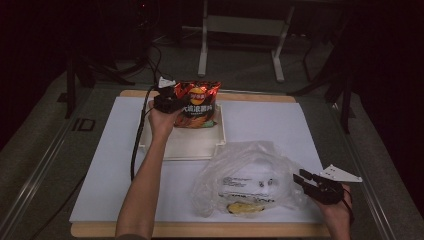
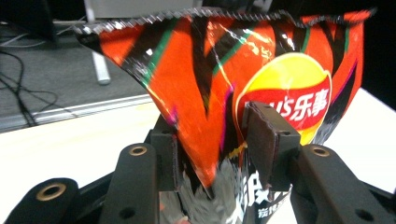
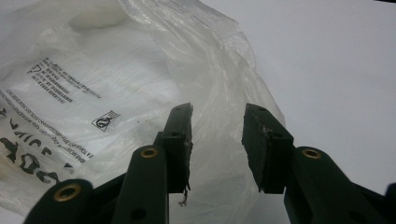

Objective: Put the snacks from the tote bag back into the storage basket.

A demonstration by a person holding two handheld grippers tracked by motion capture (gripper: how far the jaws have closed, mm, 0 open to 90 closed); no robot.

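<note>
Ease the half-open left tongs (image 1: 172, 102) straight back off the crinkly orange-and-black foil crisp bag (image 1: 198, 104) standing between them in the shallow white tray (image 1: 182, 145), while keeping the parted, empty right tongs (image 1: 304, 178) just beside the clear crumpled plastic bag (image 1: 245, 175).

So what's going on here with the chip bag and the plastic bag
A person is working at a table with a gripper in each hand. The left gripper is at an orange chip bag standing in a shallow white tray at the back; its jaws are apart, with the bag's edge between them rather than clamped. The right gripper sits open at the edge of a crumpled clear plastic bag near the front of the table, which has something yellow inside. It isn't gripping the plastic.
</note>
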